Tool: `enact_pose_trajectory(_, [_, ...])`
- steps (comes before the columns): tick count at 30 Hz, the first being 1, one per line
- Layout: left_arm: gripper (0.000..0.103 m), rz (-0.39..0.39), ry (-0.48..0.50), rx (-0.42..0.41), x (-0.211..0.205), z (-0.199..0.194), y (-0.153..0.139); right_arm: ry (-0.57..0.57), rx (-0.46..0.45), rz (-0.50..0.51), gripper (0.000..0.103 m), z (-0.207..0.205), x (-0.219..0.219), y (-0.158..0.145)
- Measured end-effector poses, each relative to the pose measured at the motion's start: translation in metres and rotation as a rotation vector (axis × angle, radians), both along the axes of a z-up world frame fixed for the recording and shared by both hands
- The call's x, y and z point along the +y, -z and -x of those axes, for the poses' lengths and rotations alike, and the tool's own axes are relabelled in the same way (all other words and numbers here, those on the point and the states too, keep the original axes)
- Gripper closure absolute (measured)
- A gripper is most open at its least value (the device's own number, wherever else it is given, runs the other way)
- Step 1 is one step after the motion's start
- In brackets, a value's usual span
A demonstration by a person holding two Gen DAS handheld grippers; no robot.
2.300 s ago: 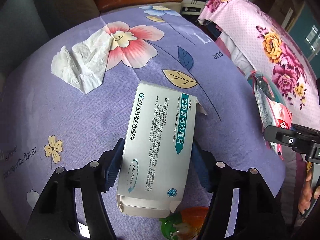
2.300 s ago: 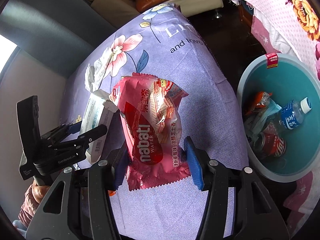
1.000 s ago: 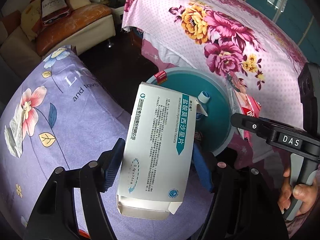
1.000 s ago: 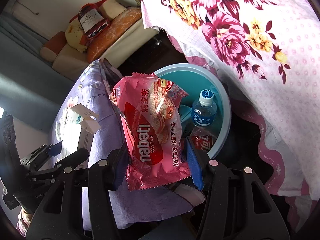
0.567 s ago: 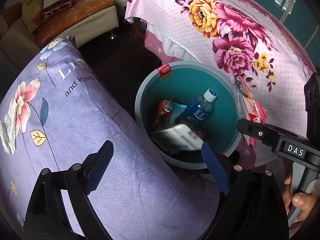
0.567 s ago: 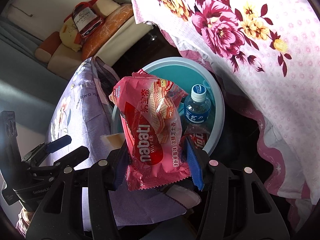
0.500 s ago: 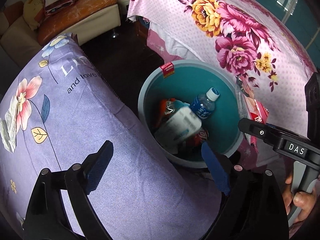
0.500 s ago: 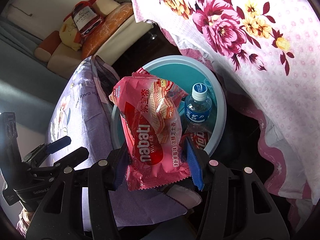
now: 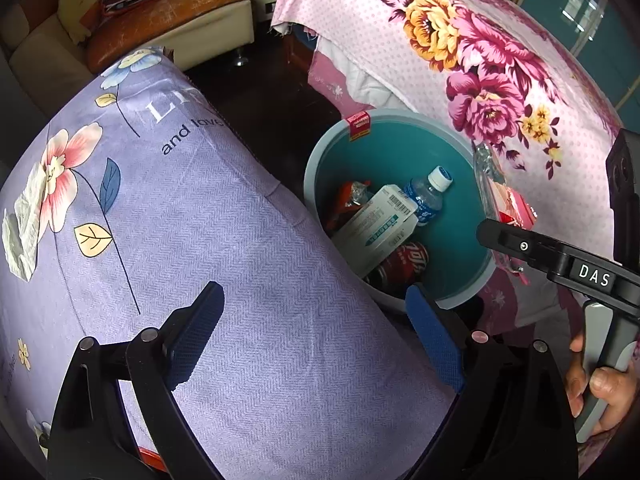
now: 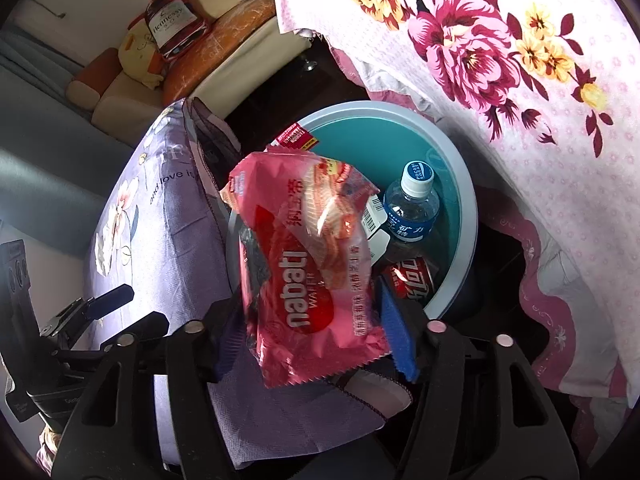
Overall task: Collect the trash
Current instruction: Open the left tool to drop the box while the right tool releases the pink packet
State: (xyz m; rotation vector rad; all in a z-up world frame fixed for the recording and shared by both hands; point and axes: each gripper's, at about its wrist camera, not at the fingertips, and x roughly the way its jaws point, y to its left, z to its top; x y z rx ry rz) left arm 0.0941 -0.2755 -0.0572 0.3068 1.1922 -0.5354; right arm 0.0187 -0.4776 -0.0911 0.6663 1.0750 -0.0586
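My left gripper (image 9: 314, 304) stands open and empty over the edge of the purple flowered cloth (image 9: 192, 216). The white medicine box (image 9: 376, 228) lies inside the teal bin (image 9: 400, 148), against a water bottle (image 9: 426, 196) and a red can (image 9: 408, 260). My right gripper (image 10: 306, 300) hangs above the bin (image 10: 468, 200) and its jaws are opening. The red Nabati wafer wrapper (image 10: 312, 264) is between them, blurred and slipping loose from the pads. A crumpled white tissue (image 9: 24, 216) lies on the purple cloth at far left.
A pink cloth with big flowers (image 9: 480, 60) drapes beside the bin on the right. A sofa with cushions (image 9: 160, 4) stands at the back across dark floor. The bin also holds an orange wrapper (image 9: 352, 196). A hand (image 9: 600, 384) holds the right gripper's handle.
The left jaws let go of the medicine box, which fell into the bin and settled there. The right jaws have spread, and the wafer wrapper has begun to sag between them.
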Motion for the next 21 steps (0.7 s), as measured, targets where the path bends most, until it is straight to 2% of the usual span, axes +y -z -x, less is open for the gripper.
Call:
enact_pose_trajectory(1, [0.011, 0.0, 0.0, 0.0, 0.001, 0.001, 0.0, 0.001, 0.001, 0.003, 0.031, -0.001, 0.002, -0.001])
enact_pose_trajectory(3, [0.011, 0.004, -0.002, 0.001, 0.005, 0.001, -0.001, 0.006, 0.004, 0.001, 0.029, -0.001, 0.003, -0.002])
enact_pose_trajectory(12, [0.011, 0.032, -0.024, 0.006, 0.03, 0.007, -0.009, -0.006, 0.025, -0.003, 0.026, -0.005, 0.019, -0.007])
enact_pose_trajectory(21, [0.011, 0.053, -0.052, 0.001, 0.07, 0.017, -0.017, -0.052, 0.016, 0.03, 0.023, -0.007, 0.05, -0.025])
